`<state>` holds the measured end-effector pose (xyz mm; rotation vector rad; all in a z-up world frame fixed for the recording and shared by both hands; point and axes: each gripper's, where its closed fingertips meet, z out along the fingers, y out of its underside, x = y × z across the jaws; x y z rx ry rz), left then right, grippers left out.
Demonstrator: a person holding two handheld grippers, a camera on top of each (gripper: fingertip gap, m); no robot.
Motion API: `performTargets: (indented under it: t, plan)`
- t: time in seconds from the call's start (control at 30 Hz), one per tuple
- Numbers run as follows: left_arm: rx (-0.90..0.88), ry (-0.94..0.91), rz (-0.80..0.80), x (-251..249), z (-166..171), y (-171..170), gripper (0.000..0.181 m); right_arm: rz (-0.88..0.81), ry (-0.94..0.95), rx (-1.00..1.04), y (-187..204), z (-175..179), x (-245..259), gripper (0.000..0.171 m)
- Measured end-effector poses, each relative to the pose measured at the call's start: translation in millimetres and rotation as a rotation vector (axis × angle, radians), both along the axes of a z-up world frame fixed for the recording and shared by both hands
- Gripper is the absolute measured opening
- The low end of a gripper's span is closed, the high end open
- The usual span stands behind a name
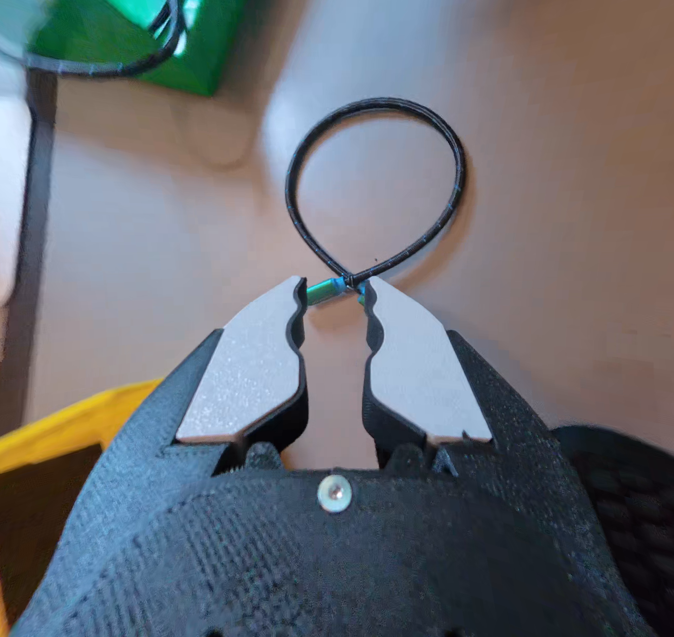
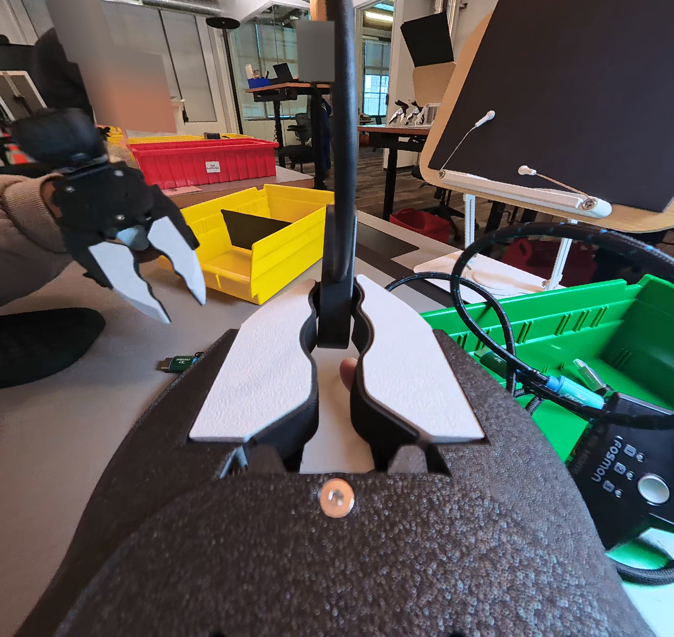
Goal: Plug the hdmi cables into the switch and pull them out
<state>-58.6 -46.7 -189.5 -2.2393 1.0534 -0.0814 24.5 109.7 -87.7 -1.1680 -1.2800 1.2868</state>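
Two claws: left claw (image 1: 335, 285) open above a looped cable (image 1: 375, 189) on the surface (image 1: 547, 181); right claw (image 2: 335, 304) clamped on a black plug (image 2: 333, 309). Green bin (image 2: 583, 327) holding perhaps two cables; yellow bin (image 2: 270, 254) holding a black divider. Switch (image 2: 631, 466) near green bin.

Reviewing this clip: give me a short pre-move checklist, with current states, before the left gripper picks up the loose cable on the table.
1. Left gripper open: ok.
2. Green connector lies between the fingertips: ok.
3. Looped cable lies free of other things: ok.
4. Right gripper shut on black plug: ok.
5. Switch steady at the green bin: cannot tell.
6. Free port on the switch: cannot tell.
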Motion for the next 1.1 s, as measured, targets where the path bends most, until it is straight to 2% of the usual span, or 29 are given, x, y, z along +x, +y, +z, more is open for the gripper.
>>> performTargets:
  t: [0.07, 0.23, 0.33, 0.4, 0.53, 0.57, 0.7, 0.87, 0.97, 1.03, 1.1]
  plan:
    - [-0.066, -0.078, 0.117, -7.7, -6.8, 2.4, 0.034, 0.003, -0.004, 0.003, -2.5, -0.9, -1.7, 0.015]
    - [-0.274, -0.117, 0.302, -9.2, -48.1, 0.1, 0.033, 0.004, -0.02, 0.038, -8.0, -4.4, -1.9, 0.015]
    - [-0.263, -0.151, 0.328, -2.7, -44.0, 2.7, 0.035, -0.003, -0.029, 0.051, -6.5, -6.1, 0.3, 0.015]
    - [-0.258, -0.174, 0.348, -0.5, -44.5, 5.4, 0.044, -0.002, -0.027, 0.042, -4.7, -5.9, 0.3, 0.014]
    - [-0.31, -0.14, 0.377, -0.6, -66.6, 9.6, 0.062, 0.008, -0.029, 0.016, -5.4, -6.5, -2.6, 0.015]
    - [-0.28, -0.137, 0.368, 0.2, -66.8, 16.1, 0.058, 0.01, -0.03, 0.021, -6.6, -6.8, -2.7, 0.015]
    - [-0.238, -0.118, 0.267, 7.4, -67.5, 39.2, 0.042, 0.011, -0.03, 0.05, -10.9, -5.2, -2.4, 0.014]
    - [-0.168, 0.002, -0.048, 14.8, -66.3, 53.6, 0.019, 0.007, -0.023, 0.048, -8.8, -3.5, 0.3, 0.014]
    - [-0.108, 0.106, -0.327, 16.0, -65.0, 40.6, 0.019, 0.014, -0.02, 0.031, -6.6, -3.3, 1.4, 0.014]
    - [-0.152, 0.133, -0.398, 13.0, -65.3, 27.3, 0.02, 0.023, -0.015, 0.023, -6.7, -2.7, 1.7, 0.015]
    - [-0.202, 0.123, -0.369, 6.8, -60.4, 19.4, 0.029, 0.025, -0.014, 0.022, -6.8, -2.7, 1.8, 0.014]
